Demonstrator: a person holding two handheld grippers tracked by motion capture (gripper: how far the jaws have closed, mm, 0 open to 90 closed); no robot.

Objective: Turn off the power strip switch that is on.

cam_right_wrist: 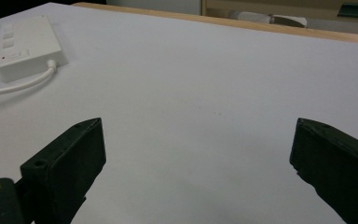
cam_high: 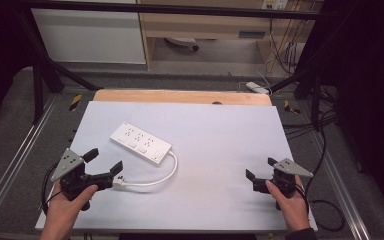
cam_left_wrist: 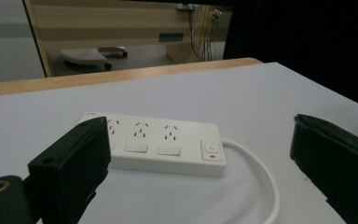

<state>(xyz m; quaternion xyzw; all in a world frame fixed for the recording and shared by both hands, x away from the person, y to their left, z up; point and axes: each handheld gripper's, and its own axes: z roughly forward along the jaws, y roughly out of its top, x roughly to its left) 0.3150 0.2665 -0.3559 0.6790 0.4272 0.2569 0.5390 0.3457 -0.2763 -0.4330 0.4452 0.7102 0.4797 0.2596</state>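
Fingers (cam_high: 91,154) on the left gripper (cam_high: 103,161) spread wide, nothing between them; right gripper (cam_high: 261,167) the same, jaws apart over bare table. Both held low near the front edge, one in each hand: left hand (cam_high: 67,205), right hand (cam_high: 290,202). Looks like a ready stance, work not begun.

Left gripper sits just beside the plug (cam_high: 118,183), its near jaw almost over it; contact or not, can't tell from the high view. Probably placed there because the plug is the nearest graspable part. Left gripper view looks between its jaws straight at the power strip (cam_left_wrist: 158,144), so the aim seems set on the strip or its cord (cam_left_wrist: 265,182). Plug itself falls below that frame's edge, cut off.

Right gripper well apart from everything, jaws pointed across the white table (cam_high: 220,130) toward the strip. My guess: waiting to steady the strip while the left takes the plug.

Power strip lies left of centre, set at a diagonal, sockets up, switch end nearest the cord. Cord curls from that end in a loop back to the plug. Right gripper view catches just the strip's switch end at top left, the rest cropped.

Farther off: wooden edge (cam_high: 180,96) behind the white surface, then furniture and cables in shadow, hard to make out.
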